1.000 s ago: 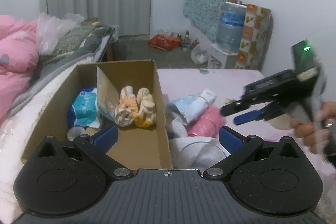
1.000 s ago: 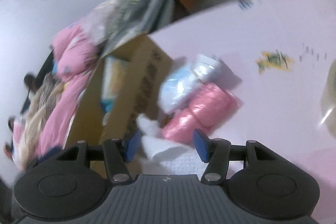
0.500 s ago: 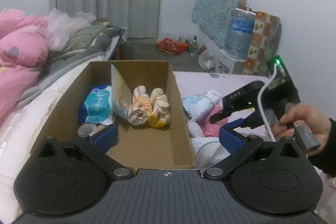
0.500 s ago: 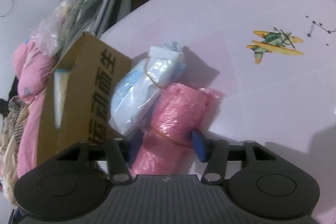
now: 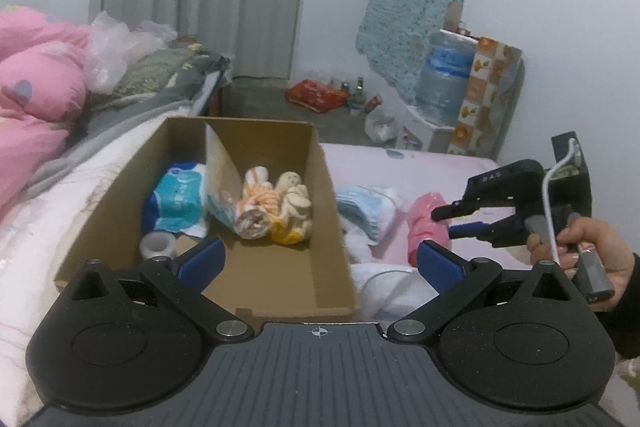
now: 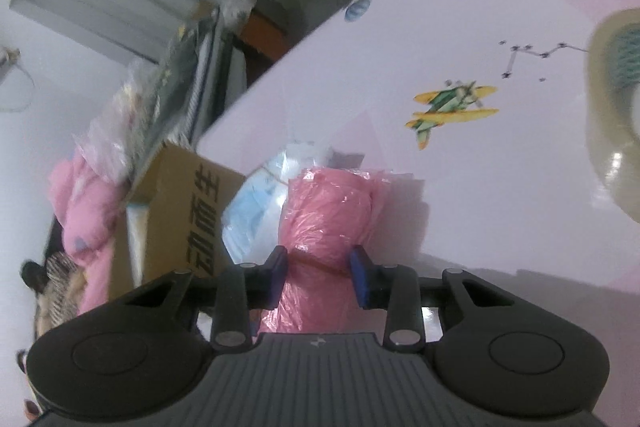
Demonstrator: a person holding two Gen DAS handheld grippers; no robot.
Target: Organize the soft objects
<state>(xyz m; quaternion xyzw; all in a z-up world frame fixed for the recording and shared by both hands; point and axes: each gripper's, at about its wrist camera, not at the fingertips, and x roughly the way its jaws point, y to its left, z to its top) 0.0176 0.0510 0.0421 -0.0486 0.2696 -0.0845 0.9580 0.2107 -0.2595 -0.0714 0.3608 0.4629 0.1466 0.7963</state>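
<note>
Beside the box, right gripper (image 6: 319, 273) fingers (image 6: 362, 277) pinch pink bag (image 6: 326, 219)

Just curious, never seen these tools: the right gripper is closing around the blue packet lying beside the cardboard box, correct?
Not quite. The right gripper has just been closing around the pink bundle, not the blue packet, which lies between bundle and cardboard box. The right wrist view shows the bundle between the jaws.
</note>
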